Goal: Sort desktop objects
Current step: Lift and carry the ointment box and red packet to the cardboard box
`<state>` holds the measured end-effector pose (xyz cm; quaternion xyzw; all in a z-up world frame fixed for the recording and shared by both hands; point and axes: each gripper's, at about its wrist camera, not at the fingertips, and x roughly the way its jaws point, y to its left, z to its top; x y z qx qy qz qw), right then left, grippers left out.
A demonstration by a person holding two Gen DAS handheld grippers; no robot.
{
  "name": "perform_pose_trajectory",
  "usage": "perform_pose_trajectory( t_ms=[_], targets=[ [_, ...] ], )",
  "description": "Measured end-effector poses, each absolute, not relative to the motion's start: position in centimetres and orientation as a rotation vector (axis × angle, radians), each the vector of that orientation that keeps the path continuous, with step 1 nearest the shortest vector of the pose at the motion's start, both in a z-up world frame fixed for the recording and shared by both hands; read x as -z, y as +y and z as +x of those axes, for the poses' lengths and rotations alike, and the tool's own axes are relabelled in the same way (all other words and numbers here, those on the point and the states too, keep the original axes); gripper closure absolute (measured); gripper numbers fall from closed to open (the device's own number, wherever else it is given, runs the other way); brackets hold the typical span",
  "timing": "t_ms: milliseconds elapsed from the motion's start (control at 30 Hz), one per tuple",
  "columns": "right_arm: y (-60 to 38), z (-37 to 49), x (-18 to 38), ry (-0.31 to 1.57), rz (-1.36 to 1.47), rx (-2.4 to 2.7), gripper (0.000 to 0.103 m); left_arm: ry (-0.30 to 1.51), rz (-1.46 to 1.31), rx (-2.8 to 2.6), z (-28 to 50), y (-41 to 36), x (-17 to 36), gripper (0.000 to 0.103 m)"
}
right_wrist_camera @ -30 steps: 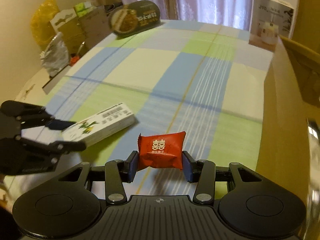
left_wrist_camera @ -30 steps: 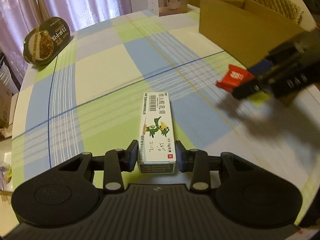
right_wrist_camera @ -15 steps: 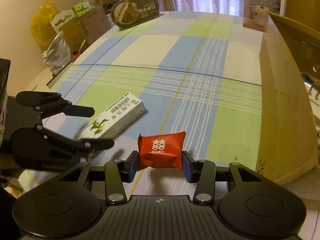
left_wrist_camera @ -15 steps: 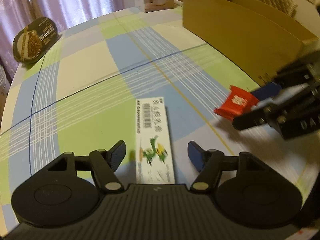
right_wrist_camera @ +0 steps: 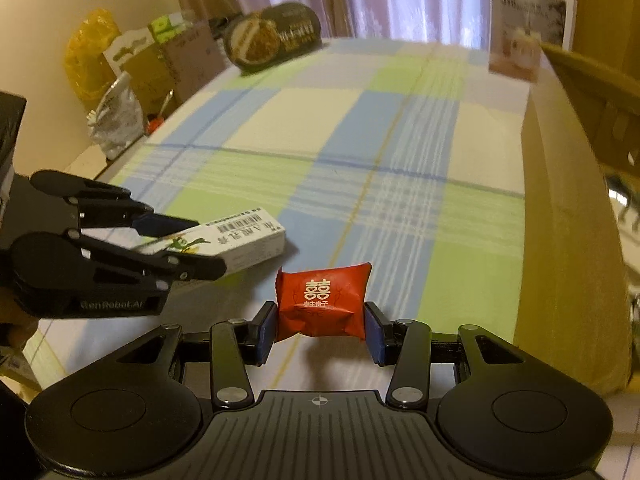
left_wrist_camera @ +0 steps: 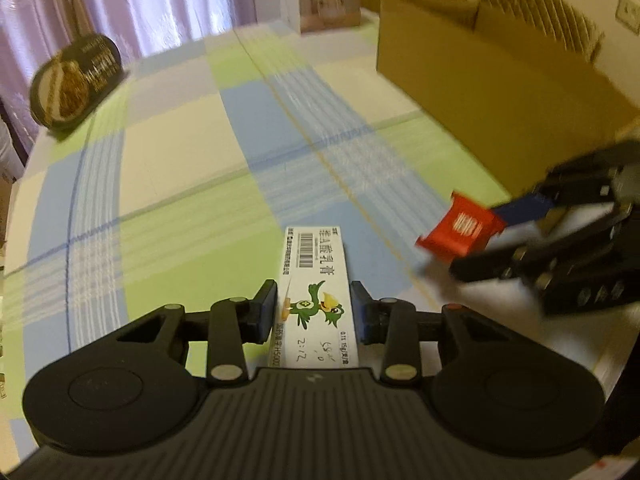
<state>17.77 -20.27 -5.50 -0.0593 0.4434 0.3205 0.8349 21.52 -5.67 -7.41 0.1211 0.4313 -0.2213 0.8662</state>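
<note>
Half a second ago the left gripper point(left_wrist_camera: 314, 312) stood spread wide either side of the white ointment carton point(left_wrist_camera: 316, 292); now its jaws have drawn in against the carton's long sides near the close end, pinching it or just on the point of doing so, and the blurred left view suggests the gripper is on the move. The big cardboard box point(left_wrist_camera: 480, 84) stands open-topped along the right edge of the checked tablecloth point(left_wrist_camera: 168, 152), presumably the place things are sorted into. A dark oval tin point(left_wrist_camera: 76, 88) leans at the far left corner, well apart from everything else. The carton lies flat near the front of the cloth, its long axis running away from the left camera, barcode end pointing toward the far side of the table. It looks light and stiff but hollow, so a gentle squeeze across the narrow width, about where the jaws sit, should carry it without denting. Just to its right, held clear of the cloth, the right gripper point(right_wrist_camera: 320, 326) is clamped on a small red candy packet point(right_wrist_camera: 322, 304), a soft, crinkly pillow gripped by its two sealed ends, printed face toward the right camera.
</note>
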Motion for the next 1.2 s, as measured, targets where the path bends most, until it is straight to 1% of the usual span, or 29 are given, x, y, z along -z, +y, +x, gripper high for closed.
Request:
perform_pose_trajectory(
  t_ms=[333,567,1200],
  targets=[
    [-20.8,17.7,4.3,0.882,-0.105,-0.645,0.06,0.861,0.221,0.469,21.6,-6.3,5.7,0.07],
    [-20.9,17.3,2.2,0.775,-0.107,-0.632,0.06,0.815,0.19,0.447,21.9,-6.3,4.4,0.07],
    [-23.5,17.9,-0.4,0.666,-0.046,-0.578,0.06,0.722,0.139,0.458,22.8,-9.6,1.0,0.07]
  ],
)
